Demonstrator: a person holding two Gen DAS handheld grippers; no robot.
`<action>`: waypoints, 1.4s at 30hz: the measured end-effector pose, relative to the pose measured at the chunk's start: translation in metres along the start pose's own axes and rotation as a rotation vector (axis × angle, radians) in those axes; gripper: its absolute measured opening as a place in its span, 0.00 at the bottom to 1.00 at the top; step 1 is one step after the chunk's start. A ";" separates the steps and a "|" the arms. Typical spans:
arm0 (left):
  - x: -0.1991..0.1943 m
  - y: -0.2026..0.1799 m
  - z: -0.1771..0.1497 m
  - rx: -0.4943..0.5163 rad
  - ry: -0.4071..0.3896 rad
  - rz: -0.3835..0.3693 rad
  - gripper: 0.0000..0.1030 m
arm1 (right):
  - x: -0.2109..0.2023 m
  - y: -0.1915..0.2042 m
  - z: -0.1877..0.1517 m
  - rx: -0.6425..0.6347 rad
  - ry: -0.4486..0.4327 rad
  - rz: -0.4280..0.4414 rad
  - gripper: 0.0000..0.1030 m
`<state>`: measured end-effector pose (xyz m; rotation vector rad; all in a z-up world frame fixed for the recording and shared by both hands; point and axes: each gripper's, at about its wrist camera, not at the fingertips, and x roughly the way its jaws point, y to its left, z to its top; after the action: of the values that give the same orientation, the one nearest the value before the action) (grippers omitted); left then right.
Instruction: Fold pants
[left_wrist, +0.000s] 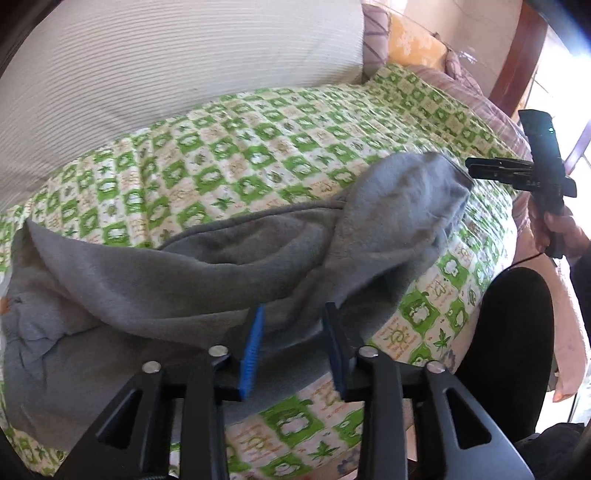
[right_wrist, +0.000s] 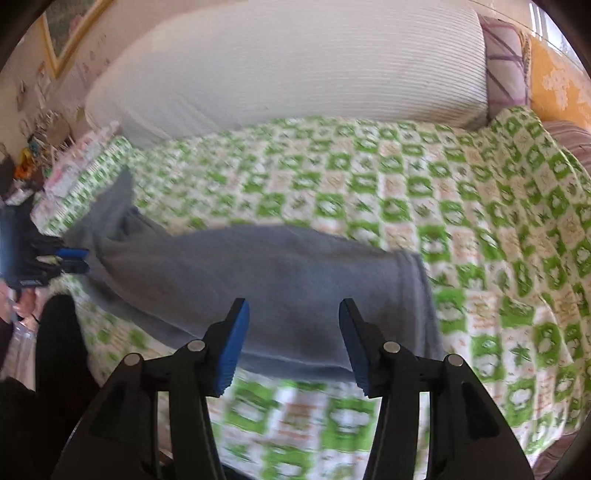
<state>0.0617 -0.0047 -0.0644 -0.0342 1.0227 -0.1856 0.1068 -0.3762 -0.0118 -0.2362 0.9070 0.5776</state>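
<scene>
1. You are working with the soft grey fleece pants (left_wrist: 229, 266) lying across the bed's green-and-white patterned quilted cover (left_wrist: 258, 147), and they are looking folded over lengthwise at most; the legs are still bunching and twisting, so the crosswise folds and the smoothing are remaining, as far as I can judge.
2. Your left gripper (left_wrist: 291, 347) is hovering with its jaws spread just above the near edge of the pants, gripping nothing.
3. Your right gripper (right_wrist: 293, 345) is likewise standing spread over the cuff end of the pants (right_wrist: 295, 280), with no cloth between its blue pads.
4. Beyond both grippers, a large white ribbed cushion (right_wrist: 295, 70) is sitting well clear of the pants.
5. Your own dark-clothed leg (left_wrist: 506, 350) is pressing close to the bed edge beside the left gripper, possibly crowding your reach.
</scene>
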 end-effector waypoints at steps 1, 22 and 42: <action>-0.004 0.004 -0.001 -0.007 -0.006 0.006 0.35 | -0.001 0.006 0.004 0.001 -0.009 0.009 0.51; -0.063 0.207 -0.022 -0.467 -0.092 0.137 0.55 | 0.090 0.227 0.056 -0.169 0.047 0.344 0.55; 0.009 0.303 0.027 -0.651 0.038 0.245 0.60 | 0.183 0.363 0.082 -0.296 0.130 0.161 0.62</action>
<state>0.1313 0.2899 -0.0922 -0.4956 1.0797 0.3764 0.0446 0.0255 -0.0918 -0.4750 0.9701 0.8550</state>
